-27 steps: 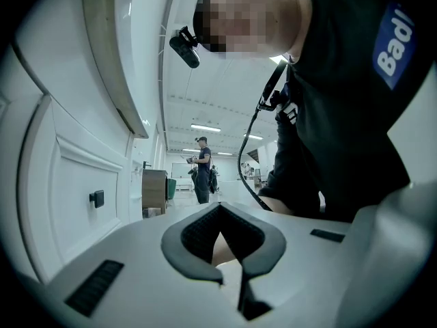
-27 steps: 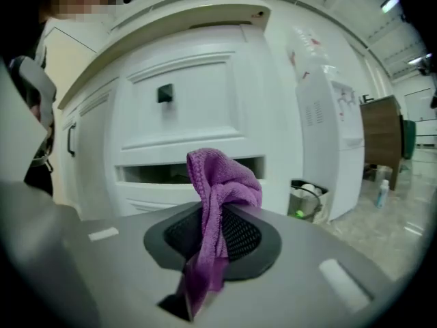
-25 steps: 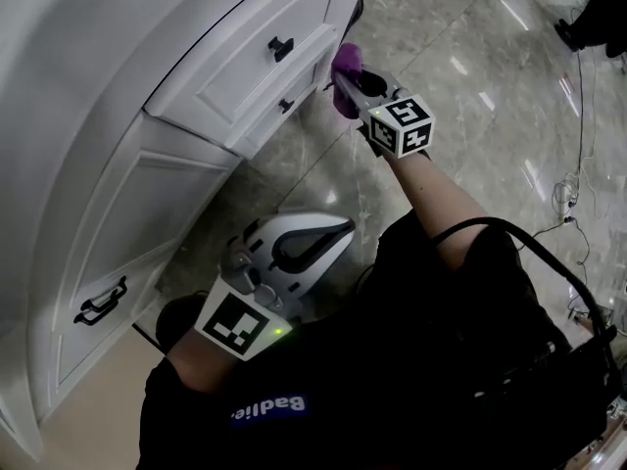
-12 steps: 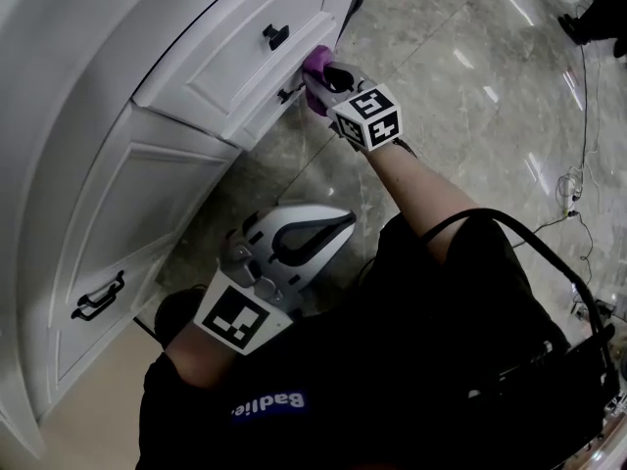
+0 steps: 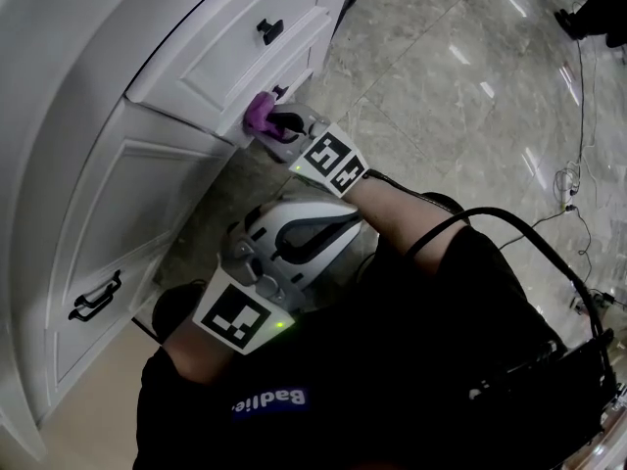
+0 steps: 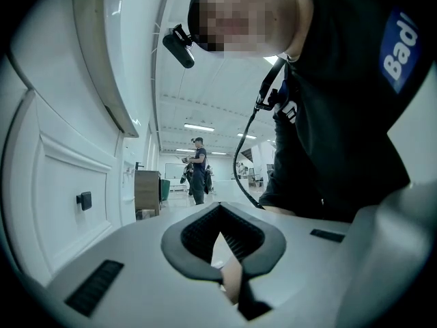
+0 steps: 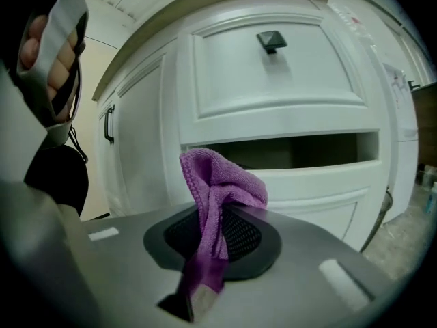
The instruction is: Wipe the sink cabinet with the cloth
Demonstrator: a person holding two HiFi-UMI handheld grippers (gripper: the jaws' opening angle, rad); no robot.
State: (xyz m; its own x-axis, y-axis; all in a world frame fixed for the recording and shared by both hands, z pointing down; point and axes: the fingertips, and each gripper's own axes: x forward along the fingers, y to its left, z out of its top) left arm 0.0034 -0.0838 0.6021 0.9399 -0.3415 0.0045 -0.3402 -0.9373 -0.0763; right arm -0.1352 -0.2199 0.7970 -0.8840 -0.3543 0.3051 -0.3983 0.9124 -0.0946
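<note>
The white sink cabinet (image 5: 127, 194) fills the left of the head view, its top and base cut off by the frame; grey marble floor (image 5: 460, 96) spreads to the right. The left gripper (image 5: 338, 225) hangs low near the person's body, well apart from the cabinet; its own view shows the jaws meeting at the tips and gripping nothing. The right gripper (image 5: 279, 125) reaches to the drawer fronts, jaws clamped on the purple cloth (image 5: 260, 114); the cloth's bunched end lies against the lower edge of a drawer, in front of a dark gap, and hides the contact itself. A black knob (image 5: 268, 30) sits above.
</note>
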